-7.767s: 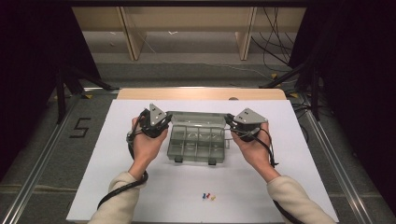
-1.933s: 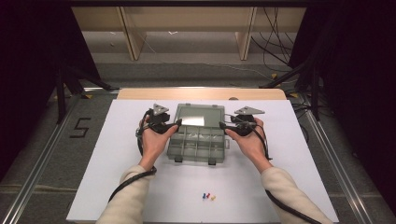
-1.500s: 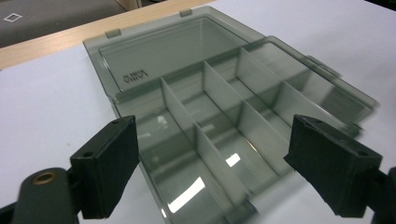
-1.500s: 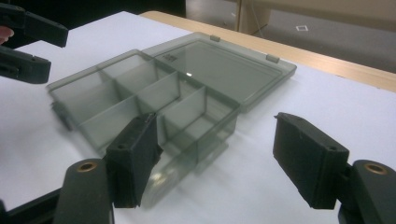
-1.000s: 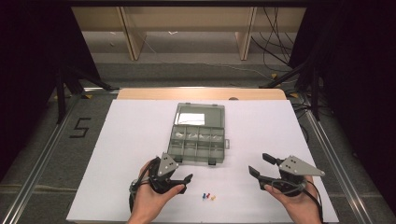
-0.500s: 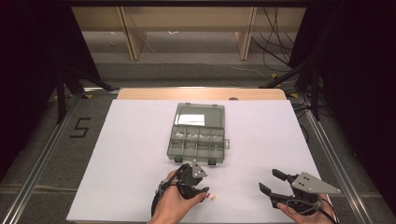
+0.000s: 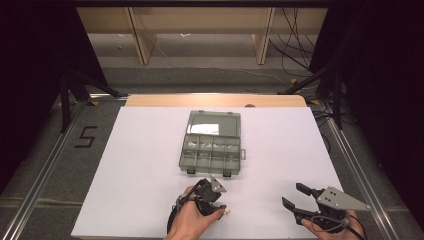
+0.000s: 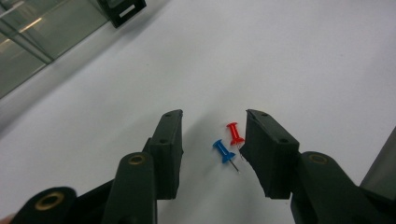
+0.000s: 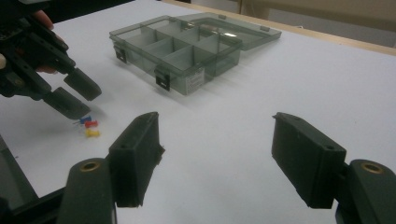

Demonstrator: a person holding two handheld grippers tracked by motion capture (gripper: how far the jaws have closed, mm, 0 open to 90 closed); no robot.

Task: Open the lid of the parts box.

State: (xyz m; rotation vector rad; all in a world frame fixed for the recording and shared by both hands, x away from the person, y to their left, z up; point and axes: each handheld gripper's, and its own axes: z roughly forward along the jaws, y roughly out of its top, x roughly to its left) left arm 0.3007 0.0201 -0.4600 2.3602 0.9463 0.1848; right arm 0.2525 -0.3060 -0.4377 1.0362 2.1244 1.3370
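Note:
Three small pushpins lie near the front edge of the white table. The blue pin (image 8: 223, 150) and the red pin (image 8: 235, 133) lie on the sheet between the jaws of my left gripper (image 8: 212, 135). Those jaws have just been closing and stand apart, with the red pin close to the right-hand jaw. A yellow pin (image 9: 93, 133) lies just beside them, outside the jaws. The left gripper (image 7: 220, 209) points down at the pins. My right gripper (image 7: 295, 196) hovers at the front right, open wide and holding nothing.
A clear grey compartment box (image 7: 212, 150) sits at the table's middle with its lid folded back flat, its compartments (image 9: 177, 46) looking empty. White sheet (image 7: 135, 170) stretches left of the pins. The table's front edge runs just under both hands.
Since the lid was opened, both hands came back to the front edge. Over the last second the left gripper slid right onto the pins and its jaws narrowed around them.

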